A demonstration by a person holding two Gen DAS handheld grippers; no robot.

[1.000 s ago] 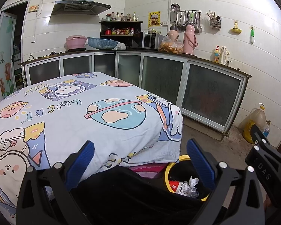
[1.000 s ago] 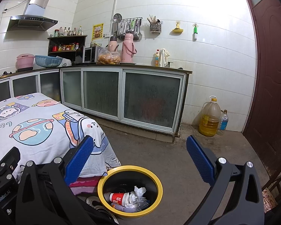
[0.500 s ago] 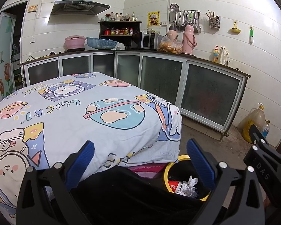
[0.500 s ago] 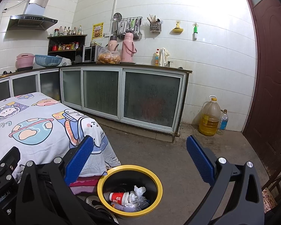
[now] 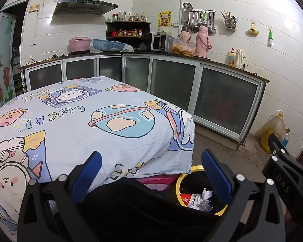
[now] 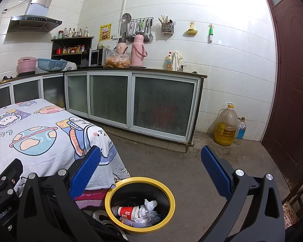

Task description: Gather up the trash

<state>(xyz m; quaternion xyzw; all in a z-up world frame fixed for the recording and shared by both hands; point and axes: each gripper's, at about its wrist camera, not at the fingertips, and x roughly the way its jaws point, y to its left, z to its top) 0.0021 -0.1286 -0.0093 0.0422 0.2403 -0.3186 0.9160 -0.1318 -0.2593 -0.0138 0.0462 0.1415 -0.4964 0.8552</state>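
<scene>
A black trash bin with a yellow rim (image 6: 113, 190) stands on the floor by the table's corner; it also shows in the left wrist view (image 5: 178, 183). Inside lie a red-and-white cup (image 6: 127, 211) and crumpled white paper (image 6: 150, 204). My left gripper (image 5: 151, 171) is open and empty, held over the table's near edge. My right gripper (image 6: 150, 170) is open and empty, above and just behind the bin. The table (image 5: 74, 121) has a cartoon space-print cloth with no trash showing on it.
Glass-front kitchen cabinets (image 6: 131, 102) run along the back wall. An oil jug (image 6: 226, 125) and a small bottle (image 6: 241, 129) stand in the floor corner. A brown door (image 6: 293, 80) is at right. A chair edge (image 6: 297, 191) shows low right.
</scene>
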